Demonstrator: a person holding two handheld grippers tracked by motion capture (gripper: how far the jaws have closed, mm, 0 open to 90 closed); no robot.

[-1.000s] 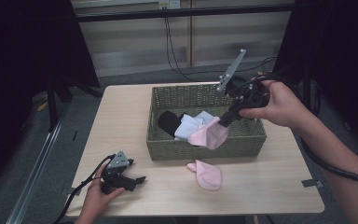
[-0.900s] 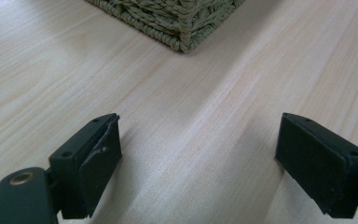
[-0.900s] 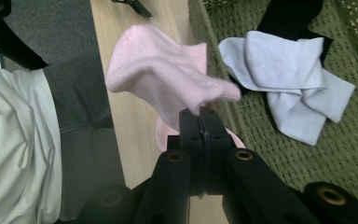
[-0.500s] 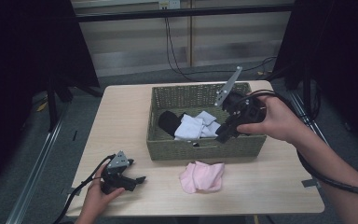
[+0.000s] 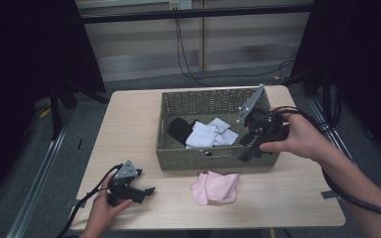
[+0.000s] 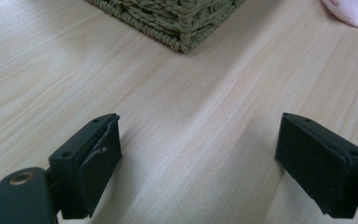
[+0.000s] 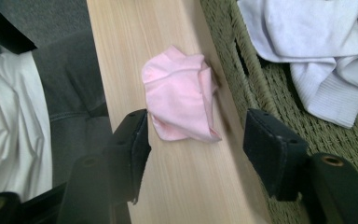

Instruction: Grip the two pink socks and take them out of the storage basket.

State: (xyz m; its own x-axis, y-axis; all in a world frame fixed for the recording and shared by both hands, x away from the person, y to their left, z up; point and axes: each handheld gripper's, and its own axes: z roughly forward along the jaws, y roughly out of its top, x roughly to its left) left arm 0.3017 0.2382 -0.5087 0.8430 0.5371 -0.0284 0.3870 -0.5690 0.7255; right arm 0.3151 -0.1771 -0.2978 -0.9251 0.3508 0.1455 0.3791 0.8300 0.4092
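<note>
At the near edge of the tabletop (image 5: 287,198), the left tongs (image 5: 146,190) are held low by the left hand (image 5: 104,208), lying on the wood. In the left gripper view the 2 black jaws of these tongs (image 6: 198,154) are seen spread wide, with only bare wood between them and a corner of the wicker basket (image 6: 177,18) ahead.

A little farther in, a pink sock (image 5: 215,188) is laid crumpled on the tabletop, just in front of the basket's near wall and well apart from the left tongs. In the right gripper view the pink sock (image 7: 182,100) is seen flat on the wood beside the basket wall, beyond the jaw tips and not touched by either pad.

Above the basket's near right corner, the right tongs (image 5: 244,149) are held by the right hand (image 5: 297,139), pointed down and toward the sock. Their jaws have just been opening and are parted, with nothing gripped between them.

Inside the green wicker basket (image 5: 208,158), white socks (image 5: 209,134) are piled at the middle, and a black sock (image 5: 179,130) is lodged to their left.
</note>
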